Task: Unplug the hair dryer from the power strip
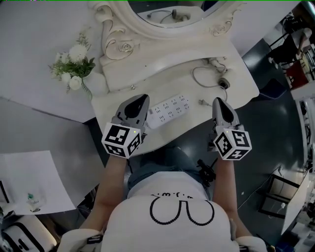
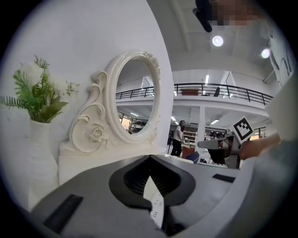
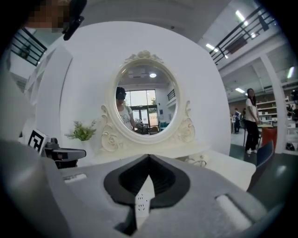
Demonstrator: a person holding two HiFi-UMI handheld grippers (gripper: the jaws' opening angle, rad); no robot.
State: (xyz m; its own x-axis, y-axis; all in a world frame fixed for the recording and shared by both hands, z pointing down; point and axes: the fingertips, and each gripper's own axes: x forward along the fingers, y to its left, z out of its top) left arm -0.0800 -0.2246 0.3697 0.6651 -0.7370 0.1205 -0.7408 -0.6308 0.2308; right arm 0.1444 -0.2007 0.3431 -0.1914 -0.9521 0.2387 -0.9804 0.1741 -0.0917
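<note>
**A:** The left claw [image 1: 141,100] and the right claw [image 1: 218,102]: are they gripping anything?

**B:** No. Both are hanging above the near edge of the desk [image 1: 147,74] with their jaws pressed fully together and nothing between them. Only a sliver of the white power strip [image 1: 170,110] is showing past each pair of jaws.

**A:** So where is the plug sitting?

**B:** The plug [image 1: 202,103] is lying loose on the desk just beside the strip's right end, apart from it. Its cord [image 1: 196,78] is looping back to what I'm taking for the hair dryer [image 1: 224,82], near the desk's right end. I'm judging the unplugging as done, and no socket seems to be holding anything.

**A:** Anything left?

**B:** Nothing I'm seeing, beyond drawing the claws away.

**A:** And containers?

**B:** Only a white vase [image 1: 96,83] is standing at the desk's left, beside the mirror [image 1: 167,15]. It's carrying white flowers [image 1: 74,61] with green sprigs.
</note>
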